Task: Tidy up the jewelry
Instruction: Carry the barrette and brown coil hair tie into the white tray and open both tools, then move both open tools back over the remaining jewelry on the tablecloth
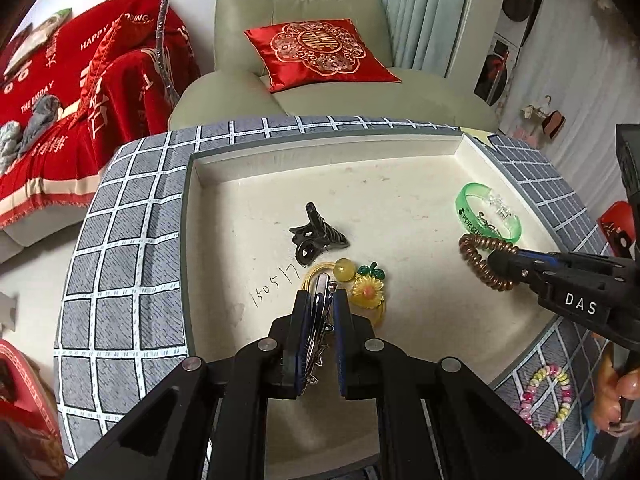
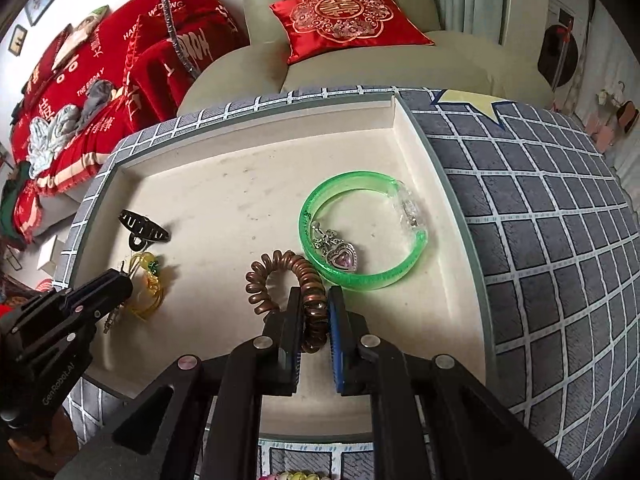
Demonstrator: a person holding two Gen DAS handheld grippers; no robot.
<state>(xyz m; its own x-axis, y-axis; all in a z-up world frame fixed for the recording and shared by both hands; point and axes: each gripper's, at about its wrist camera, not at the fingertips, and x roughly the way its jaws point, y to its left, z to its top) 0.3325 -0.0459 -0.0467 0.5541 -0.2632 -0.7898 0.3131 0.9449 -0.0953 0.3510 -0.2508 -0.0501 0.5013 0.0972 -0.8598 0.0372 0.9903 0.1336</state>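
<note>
A cream tray (image 1: 320,148) lies on a grey checked cloth. My left gripper (image 1: 320,294) is shut on a silver metal hair clip (image 1: 320,320), low over the tray's near edge. Just beyond it are a yellow hair tie with a sunflower and bead (image 1: 366,292) and a black claw clip (image 1: 316,232). My right gripper (image 2: 314,292) is shut on a brown spiral hair tie (image 2: 280,260) that rests on the tray. A green bangle (image 2: 352,280) lies past it, with a heart pendant (image 2: 342,258) inside the ring.
A pink and yellow bead bracelet (image 1: 565,390) lies on the checked cloth (image 1: 120,240) outside the tray, at the near right. A person's hand (image 1: 616,396) holds the right gripper's handle. Beyond the table stand a green armchair with a red cushion (image 1: 320,52) and a red-covered sofa (image 1: 80,80).
</note>
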